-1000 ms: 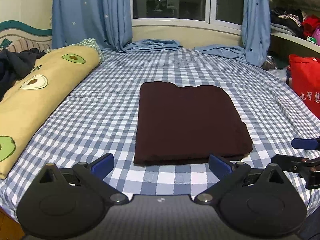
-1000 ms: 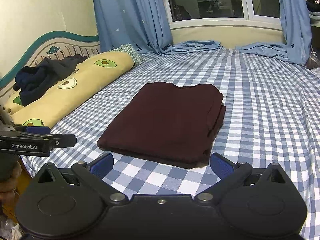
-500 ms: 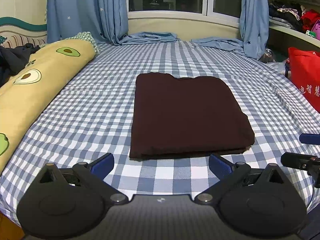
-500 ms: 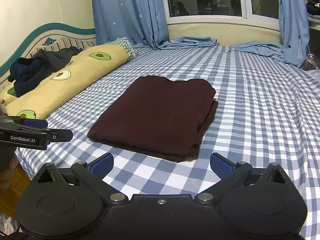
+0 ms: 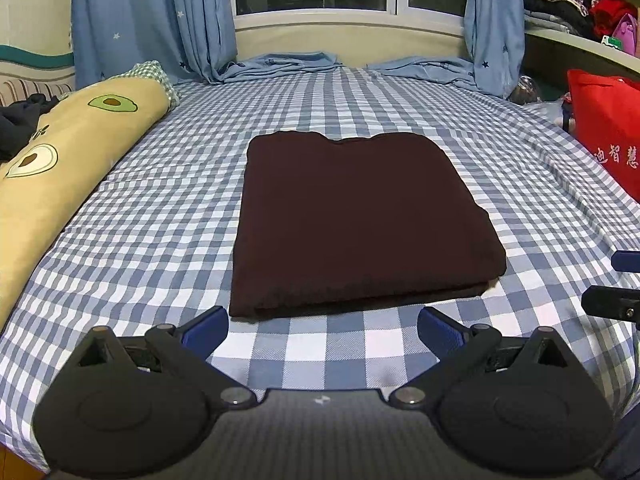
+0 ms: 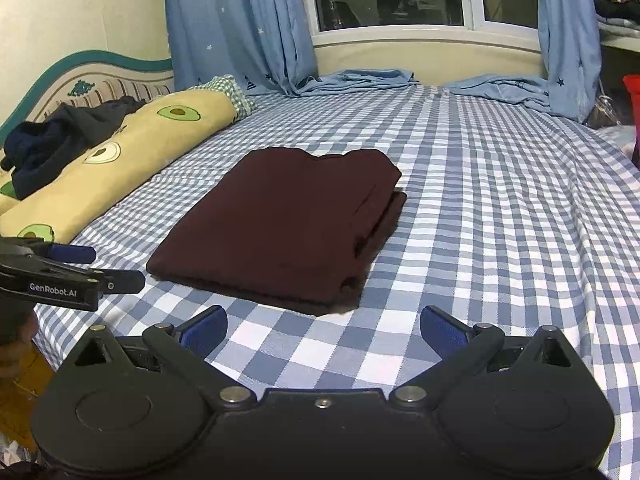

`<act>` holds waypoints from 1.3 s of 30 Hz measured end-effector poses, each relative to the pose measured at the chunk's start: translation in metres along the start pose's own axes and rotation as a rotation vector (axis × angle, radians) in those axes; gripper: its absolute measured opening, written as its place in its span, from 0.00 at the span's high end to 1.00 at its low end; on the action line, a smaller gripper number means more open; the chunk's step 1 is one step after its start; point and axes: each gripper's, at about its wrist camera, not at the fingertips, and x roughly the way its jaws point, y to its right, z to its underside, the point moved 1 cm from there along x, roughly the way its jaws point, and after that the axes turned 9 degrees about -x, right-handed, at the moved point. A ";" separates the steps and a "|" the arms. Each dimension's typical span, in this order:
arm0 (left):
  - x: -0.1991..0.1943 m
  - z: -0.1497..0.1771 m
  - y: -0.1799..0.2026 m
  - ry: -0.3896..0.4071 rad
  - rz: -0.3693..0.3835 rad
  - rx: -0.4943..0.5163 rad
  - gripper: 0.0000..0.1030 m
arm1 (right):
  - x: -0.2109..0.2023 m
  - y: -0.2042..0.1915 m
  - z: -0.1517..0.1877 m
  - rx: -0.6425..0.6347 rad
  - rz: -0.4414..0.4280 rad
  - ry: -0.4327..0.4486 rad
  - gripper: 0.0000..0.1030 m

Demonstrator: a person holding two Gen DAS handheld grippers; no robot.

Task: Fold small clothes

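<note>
One dark red folded garment point(image 5: 360, 220) lies flat mid-bed on the checked sheet point(image 5: 160, 220), nothing on top of it. Beside it: one avocado-print pillow point(image 5: 60, 168) with dark clothes point(image 6: 60, 140), two blue curtains point(image 6: 236, 24), one red bag point(image 5: 608, 128). Left gripper point(image 5: 323, 328) and right gripper point(image 6: 324, 328) hover before its near edge, fingers spread, empty

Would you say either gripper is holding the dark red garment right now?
No, the dark red garment lies folded on the bed, untouched by either open gripper.
</note>
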 end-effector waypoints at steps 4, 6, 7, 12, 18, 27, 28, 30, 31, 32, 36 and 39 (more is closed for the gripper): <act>0.003 -0.002 0.005 0.006 -0.030 0.014 0.01 | 0.002 0.005 0.001 0.002 -0.004 0.008 0.01; 0.004 -0.002 0.008 0.009 -0.043 0.023 0.01 | 0.001 0.005 0.001 0.005 -0.005 0.009 0.01; 0.005 -0.002 0.010 0.011 -0.044 0.026 0.01 | 0.001 0.006 0.002 0.008 -0.004 0.010 0.01; 0.005 -0.002 0.018 0.007 -0.033 0.026 0.01 | 0.001 0.013 0.004 0.015 -0.002 0.014 0.01; 0.006 -0.002 0.024 0.005 -0.039 0.032 0.01 | -0.001 0.015 0.007 0.012 -0.011 0.016 0.01; 0.007 -0.003 0.023 0.008 -0.046 0.030 0.01 | 0.007 0.008 0.006 -0.010 -0.025 0.007 0.01; 0.007 -0.003 0.022 0.008 -0.042 0.026 0.01 | 0.008 0.007 0.004 -0.015 -0.024 0.009 0.01; 0.007 -0.003 0.020 0.007 -0.038 0.019 0.01 | 0.009 0.006 0.002 -0.021 -0.022 0.009 0.01; 0.008 -0.004 0.019 0.006 -0.037 0.015 0.01 | 0.010 0.006 0.001 -0.024 -0.023 0.009 0.01; 0.008 -0.004 0.017 0.006 -0.036 0.012 0.01 | 0.011 0.005 0.000 -0.027 -0.025 0.008 0.01; 0.008 -0.004 0.014 0.010 -0.044 0.010 0.01 | 0.014 0.002 -0.004 -0.040 -0.030 0.010 0.01; 0.007 -0.004 0.012 0.013 -0.049 0.008 0.01 | 0.017 0.000 -0.007 -0.044 -0.033 0.008 0.01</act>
